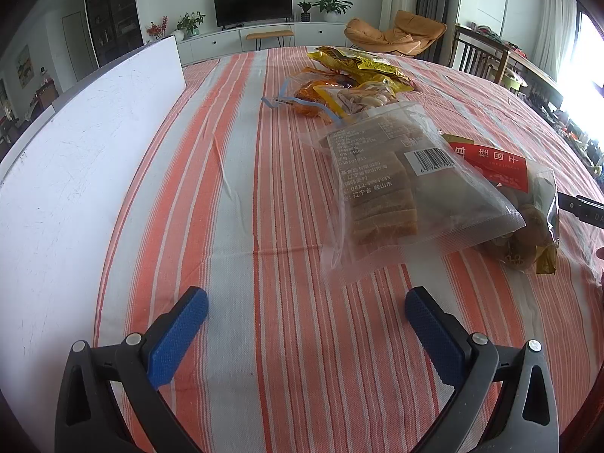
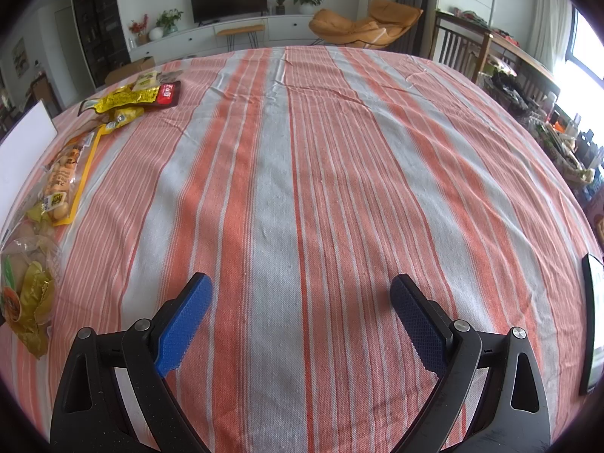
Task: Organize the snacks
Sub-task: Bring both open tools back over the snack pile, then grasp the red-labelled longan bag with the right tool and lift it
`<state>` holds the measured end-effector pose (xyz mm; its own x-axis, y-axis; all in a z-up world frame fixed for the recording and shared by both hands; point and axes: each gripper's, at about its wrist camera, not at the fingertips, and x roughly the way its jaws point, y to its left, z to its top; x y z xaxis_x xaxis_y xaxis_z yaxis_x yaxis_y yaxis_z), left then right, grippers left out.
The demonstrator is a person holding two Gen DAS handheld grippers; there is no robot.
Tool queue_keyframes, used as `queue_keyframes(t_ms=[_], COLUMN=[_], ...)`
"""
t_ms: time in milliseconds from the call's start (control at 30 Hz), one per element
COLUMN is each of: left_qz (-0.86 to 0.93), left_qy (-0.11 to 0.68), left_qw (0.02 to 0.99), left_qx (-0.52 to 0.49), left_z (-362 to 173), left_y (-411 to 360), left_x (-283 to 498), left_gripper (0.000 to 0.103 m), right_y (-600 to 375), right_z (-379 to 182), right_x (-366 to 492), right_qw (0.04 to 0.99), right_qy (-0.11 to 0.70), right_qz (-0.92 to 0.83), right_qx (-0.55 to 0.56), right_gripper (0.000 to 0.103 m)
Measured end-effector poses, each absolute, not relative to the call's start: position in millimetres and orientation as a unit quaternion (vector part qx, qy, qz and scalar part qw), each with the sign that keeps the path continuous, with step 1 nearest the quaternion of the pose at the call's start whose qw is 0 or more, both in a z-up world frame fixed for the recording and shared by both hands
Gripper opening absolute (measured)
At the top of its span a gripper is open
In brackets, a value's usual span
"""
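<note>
In the left wrist view a clear bag of brown cake slices [image 1: 407, 192] lies on the striped cloth just ahead and right of my open, empty left gripper [image 1: 306, 302]. A red-labelled bag of dried longan [image 1: 528, 204] lies partly under it. Farther off lie an orange snack bag [image 1: 313, 98] and a yellow bag [image 1: 362, 66]. In the right wrist view my right gripper [image 2: 301, 287] is open and empty over bare cloth. Snack bags lie along its left: a yellow-edged bag [image 2: 64, 181], a yellow and red bag [image 2: 139, 94] and a gold-wrapped pack [image 2: 26, 302].
A white board [image 1: 75, 143] stands along the table's left side. A dark framed item [image 2: 594, 324] lies at the right edge in the right wrist view. Chairs [image 1: 475, 56] stand beyond the table's far right. The striped tablecloth [image 2: 302, 151] covers the table.
</note>
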<state>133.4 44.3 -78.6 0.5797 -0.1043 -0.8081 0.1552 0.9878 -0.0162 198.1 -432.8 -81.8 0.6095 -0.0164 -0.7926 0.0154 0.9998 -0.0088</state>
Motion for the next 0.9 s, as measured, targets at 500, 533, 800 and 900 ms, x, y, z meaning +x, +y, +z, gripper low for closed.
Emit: queue_keyframes(t_ms=[500,533,800,900], left_qz=[-0.081,-0.081,-0.081,-0.081], left_qy=[0.454,0.455,0.454,0.455], left_qw=[0.886,0.886,0.886,0.886], left_qx=[0.032,0.032,0.032,0.032], left_z=[-78.0,-78.0,-78.1,-78.2], left_y=[46.6,46.2,46.4,45.6], left_x=[134.2,134.4,134.3,134.6], left_gripper=[0.103,0.103,0.103,0.103], right_y=[-432.8,-432.9,-434.5,-431.2], right_z=[-81.5,-81.5,-80.4,-54.3], right_x=[198.2,198.2,196.9,189.9], right_qw=[0.897,0.897,0.896,0.889], right_qy=[0.442,0.442,0.442,0.425], right_qz=[-0.009,-0.009,0.035,0.136], right_qx=[0.000,0.000,0.021,0.102], right_gripper=[0.097,0.097,0.097,0.096])
